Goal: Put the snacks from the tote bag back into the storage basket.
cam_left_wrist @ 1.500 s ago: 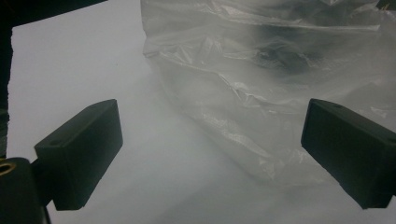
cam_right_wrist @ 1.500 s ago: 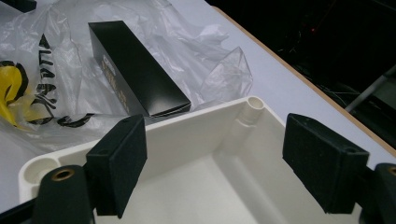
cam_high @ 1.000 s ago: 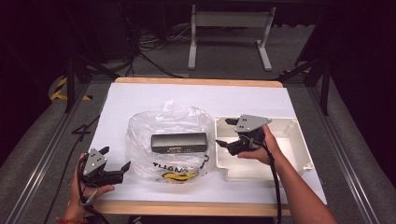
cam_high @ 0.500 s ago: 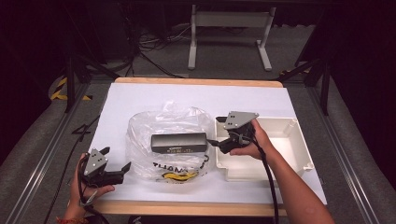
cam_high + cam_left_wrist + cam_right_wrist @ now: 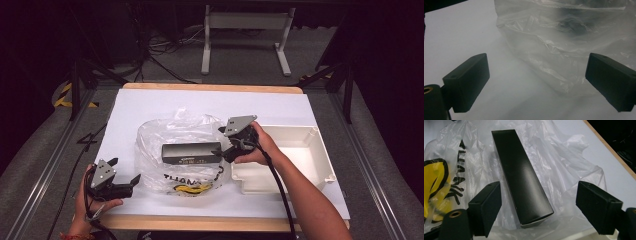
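A long black box lies on top of a crumpled clear plastic bag with yellow and black print, in the middle of the white table sheet. My right gripper is at the box's right end and open. Its jaws have just been closing a little. The box end lies between them, and the pads stand apart from it on both sides. My left gripper rests near the table's front left corner, open, aimed at the bag's left edge without touching it.
A shallow white tray stands right of the bag, under the right forearm. The white sheet covers a wooden tabletop with its edge showing at front and back. A metal stand stands on the floor beyond the table.
My right gripper has moved left, from above the tray's left part to the right end of the black box. The left gripper has stayed in place.
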{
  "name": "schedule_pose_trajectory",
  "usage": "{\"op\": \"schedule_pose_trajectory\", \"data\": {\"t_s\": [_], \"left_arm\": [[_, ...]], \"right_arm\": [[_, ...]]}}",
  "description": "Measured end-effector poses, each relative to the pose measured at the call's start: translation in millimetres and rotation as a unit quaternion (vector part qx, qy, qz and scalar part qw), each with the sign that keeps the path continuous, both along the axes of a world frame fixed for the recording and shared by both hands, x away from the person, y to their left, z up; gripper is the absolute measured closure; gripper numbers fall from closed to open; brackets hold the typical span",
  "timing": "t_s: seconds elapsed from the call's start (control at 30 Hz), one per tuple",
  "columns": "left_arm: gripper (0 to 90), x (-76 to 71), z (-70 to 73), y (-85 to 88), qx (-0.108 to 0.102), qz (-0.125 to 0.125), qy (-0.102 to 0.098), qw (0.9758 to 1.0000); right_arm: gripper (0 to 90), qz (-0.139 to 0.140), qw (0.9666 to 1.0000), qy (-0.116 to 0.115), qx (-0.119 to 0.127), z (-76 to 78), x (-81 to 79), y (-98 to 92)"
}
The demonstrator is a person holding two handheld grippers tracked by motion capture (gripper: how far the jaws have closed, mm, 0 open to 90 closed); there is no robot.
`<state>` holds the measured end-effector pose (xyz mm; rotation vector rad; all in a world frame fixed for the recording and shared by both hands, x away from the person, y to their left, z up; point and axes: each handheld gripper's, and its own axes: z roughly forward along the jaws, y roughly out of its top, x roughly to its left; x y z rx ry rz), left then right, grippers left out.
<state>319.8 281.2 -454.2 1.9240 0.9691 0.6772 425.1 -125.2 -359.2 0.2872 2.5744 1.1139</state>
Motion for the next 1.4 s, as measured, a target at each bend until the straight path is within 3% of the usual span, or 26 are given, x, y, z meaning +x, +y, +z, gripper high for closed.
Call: {"op": "schedule_pose_trajectory", "data": {"t_s": [0.27, 0.57, 0.67, 0.7, 0.77, 0.93, 1.0, 1.23, 1.4], "left_arm": [[6.2, -0.1, -0.7, -1.1, 0.006, -0.001, 0.002, 1.0000], [6.2, 0.4, -1.3, -1.2, 0.008, -0.004, 0.005, 1.0000], [6.2, 0.3, -1.5, -1.4, 0.009, -0.005, 0.005, 0.9999], [6.2, 0.3, -1.5, -1.4, 0.009, -0.005, 0.005, 0.9999], [6.2, 0.3, -1.7, -1.4, 0.009, -0.005, 0.007, 0.9999], [6.2, 0.8, -2.3, -1.8, 0.009, -0.007, 0.009, 0.9999], [6.3, 0.9, -2.4, -1.9, 0.009, -0.007, 0.009, 0.9999], [6.3, 1.2, -2.6, -1.9, 0.011, -0.009, 0.010, 0.9999], [6.3, 1.4, -2.8, -1.5, 0.011, -0.010, 0.011, 0.9998]], "right_arm": [[24.4, 0.019, 0.9992, 0.015, -0.033, -6.7, 8.4, 16.2], [26.8, 0.048, 0.9946, 0.032, -0.087, -9.4, 16.1, 30.8], [27.6, 0.061, 0.9905, 0.036, -0.118, -12.1, 19.7, 38.6], [27.6, 0.061, 0.9905, 0.036, -0.118, -12.1, 19.7, 38.6], [28.2, 0.071, 0.9851, 0.043, -0.150, -15.6, 21.8, 44.6], [27.8, 0.061, 0.9799, 0.051, -0.183, -19.9, 28.3, 53.3], [27.8, 0.059, 0.9790, 0.051, -0.188, -21.2, 30.3, 54.9], [29.4, 0.062, 0.9710, 0.077, -0.218, -27.4, 36.5, 62.3], [37.1, 0.076, 0.9669, 0.095, -0.224, -30.4, 39.3, 64.9]]}}
